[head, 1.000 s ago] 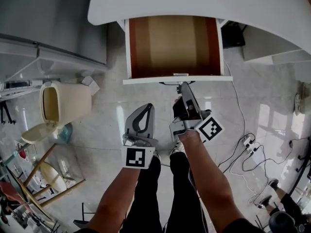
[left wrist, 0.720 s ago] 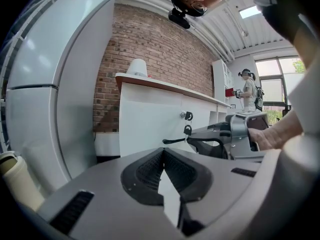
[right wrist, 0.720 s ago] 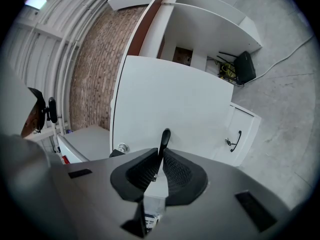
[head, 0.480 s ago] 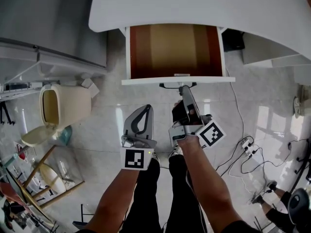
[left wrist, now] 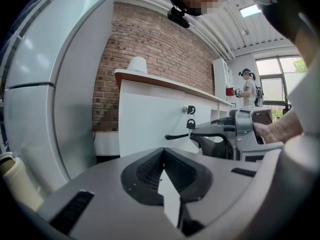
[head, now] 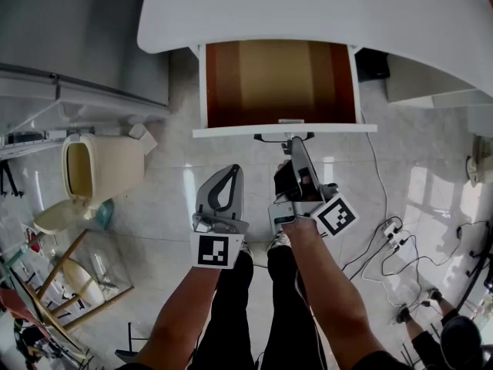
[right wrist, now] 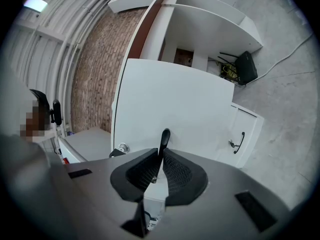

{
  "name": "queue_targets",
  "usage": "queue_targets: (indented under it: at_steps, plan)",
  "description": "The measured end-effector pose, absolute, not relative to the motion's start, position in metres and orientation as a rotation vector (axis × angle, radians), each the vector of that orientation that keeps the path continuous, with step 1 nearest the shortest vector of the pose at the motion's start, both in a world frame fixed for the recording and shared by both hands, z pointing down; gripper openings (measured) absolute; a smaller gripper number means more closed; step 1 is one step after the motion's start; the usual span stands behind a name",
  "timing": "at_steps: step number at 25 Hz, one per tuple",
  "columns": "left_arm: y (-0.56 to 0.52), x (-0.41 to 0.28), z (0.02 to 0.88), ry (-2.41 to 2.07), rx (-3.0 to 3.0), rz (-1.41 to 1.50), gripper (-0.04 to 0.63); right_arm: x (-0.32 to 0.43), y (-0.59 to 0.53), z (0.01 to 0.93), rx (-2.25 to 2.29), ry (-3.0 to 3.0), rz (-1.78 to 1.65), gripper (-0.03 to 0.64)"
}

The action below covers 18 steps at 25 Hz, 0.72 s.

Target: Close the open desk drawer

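The desk drawer (head: 231,131) stands pulled out from under the white desktop (head: 308,6), its brown inside bare. My right gripper (head: 290,139) points at the drawer's white front and is shut on the black drawer handle (head: 266,137). In the right gripper view the handle (right wrist: 165,136) sits pinched between the pads, in front of the white drawer front (right wrist: 175,104). My left gripper (head: 231,172) hangs back to the left of the right one, shut with nothing in it (left wrist: 163,151). From the left gripper view the handle (left wrist: 175,136) and a key in the lock (left wrist: 191,110) show.
A cream waste bin (head: 96,168) stands on the tiled floor at the left, with a wooden stool (head: 77,276) nearer me. A power strip and cables (head: 393,230) lie at the right. A black box (head: 371,64) sits under the desk. A grey cabinet (head: 77,37) stands at the far left.
A little less of the drawer's brown inside shows under the desktop edge than a second ago. The right gripper stays on the handle; the left has kept still.
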<state>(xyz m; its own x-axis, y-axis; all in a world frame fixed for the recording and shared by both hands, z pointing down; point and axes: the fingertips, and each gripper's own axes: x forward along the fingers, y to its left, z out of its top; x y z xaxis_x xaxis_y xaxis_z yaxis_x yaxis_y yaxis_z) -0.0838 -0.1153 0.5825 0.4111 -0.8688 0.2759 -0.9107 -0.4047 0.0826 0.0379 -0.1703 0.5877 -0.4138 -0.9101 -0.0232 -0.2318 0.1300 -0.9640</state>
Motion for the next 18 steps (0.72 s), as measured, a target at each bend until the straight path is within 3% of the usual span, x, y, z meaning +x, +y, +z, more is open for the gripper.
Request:
queue_targets:
  at_steps: [18]
  plan:
    - [-0.137,-0.082,0.582,-1.578,2.455,0.277,0.008,0.033,-0.218,0.588,-1.108,1.789,-1.314,0.048]
